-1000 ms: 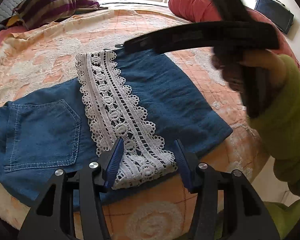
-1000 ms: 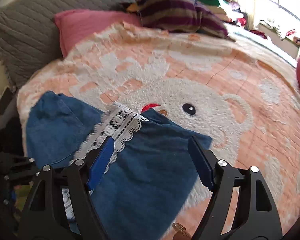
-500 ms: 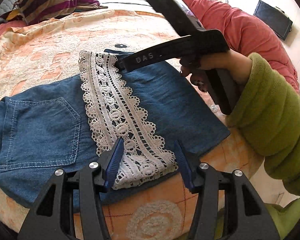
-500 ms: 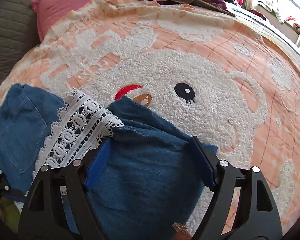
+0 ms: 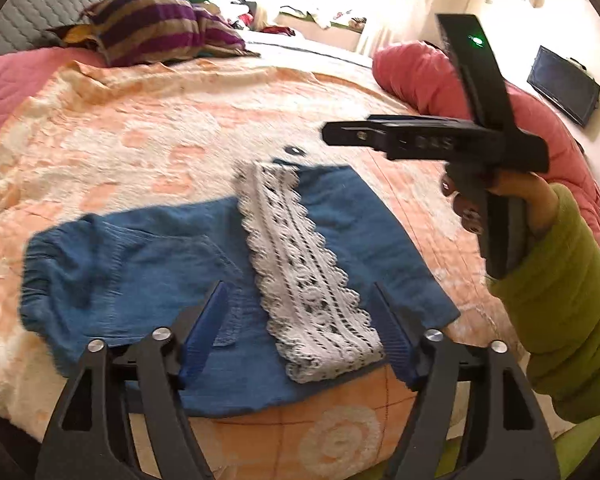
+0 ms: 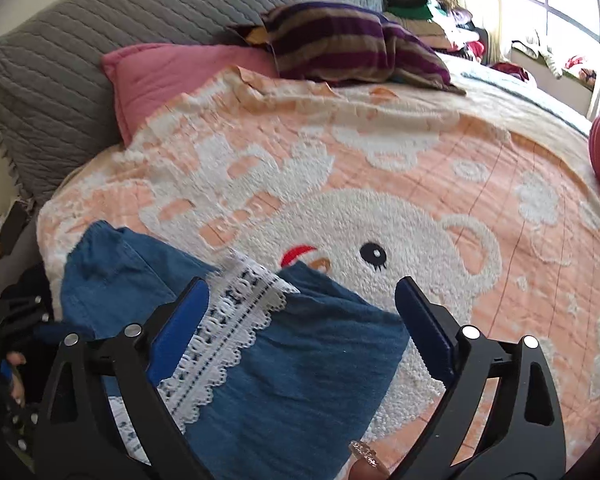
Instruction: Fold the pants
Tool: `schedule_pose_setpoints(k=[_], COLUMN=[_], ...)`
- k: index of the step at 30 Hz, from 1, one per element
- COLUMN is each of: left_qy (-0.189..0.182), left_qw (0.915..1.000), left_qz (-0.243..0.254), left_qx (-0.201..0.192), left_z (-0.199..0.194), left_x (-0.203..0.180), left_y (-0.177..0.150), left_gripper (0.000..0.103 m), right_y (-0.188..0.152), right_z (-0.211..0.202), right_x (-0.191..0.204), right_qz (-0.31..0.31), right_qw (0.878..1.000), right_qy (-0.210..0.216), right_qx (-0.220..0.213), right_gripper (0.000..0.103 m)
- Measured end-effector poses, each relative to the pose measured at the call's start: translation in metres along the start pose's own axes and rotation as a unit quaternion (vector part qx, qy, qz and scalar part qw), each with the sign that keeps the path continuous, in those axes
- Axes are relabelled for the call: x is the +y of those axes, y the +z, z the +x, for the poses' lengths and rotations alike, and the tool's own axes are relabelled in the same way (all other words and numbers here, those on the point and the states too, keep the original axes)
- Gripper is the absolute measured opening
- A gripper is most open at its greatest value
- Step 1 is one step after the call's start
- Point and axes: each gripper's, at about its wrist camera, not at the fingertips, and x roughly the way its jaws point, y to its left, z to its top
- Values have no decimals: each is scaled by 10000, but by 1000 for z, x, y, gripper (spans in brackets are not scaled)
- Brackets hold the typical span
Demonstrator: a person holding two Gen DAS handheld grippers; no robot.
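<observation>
My left gripper (image 6: 12,364) is cut off at the frame's left edge; my pants (image 6: 300,380) run under the near edge.

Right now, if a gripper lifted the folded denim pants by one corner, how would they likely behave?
The pants would probably droop and unfold: they lie limp and flat on the blanket, creases soft. The lace trim looks open-weave, so a pad might snag it. Likely light; the cloth looks thin.

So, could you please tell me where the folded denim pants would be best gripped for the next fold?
Probably the denim pants at their leg-side folded edge, right of the lace trim, approached from the near bedside: it lies flat, doubled and unobstructed.
</observation>
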Motion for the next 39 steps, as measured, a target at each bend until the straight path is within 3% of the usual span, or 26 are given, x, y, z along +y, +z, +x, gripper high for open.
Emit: schedule_pose_setpoints(k=[6,9,19,27,34,39], left_qy=[311,445,742,945,773,311], left_qw=[9991,9982,9956,9899,9808,9760], left_qz=[-10,-33,-341,-965,-1782,-2154], left_qx=[-297,-392,-453,-430,-194,-28], left_z=[-23,-34,-53,-66,-62,-48], left_x=[11,16,44,87,133,145], left_y=[8,9,3,-12,-36,-48], left_gripper=[82,91,97,97,97,96], right_y=[12,17,31,39,47,47], right_z=[-17,-22,-21,-2,31,60], right_x=[19,29,67,97,131,159], right_qz=[-209,-299,-644,-896,-1181,-1498], right_qw=[9995,9990,9971,9948,9889,9796], right_qy=[47,102,249,461,875,1196], right_qx=[-237,-316,-315,-131,231,607], right_gripper=[93,93,94,94,94,94])
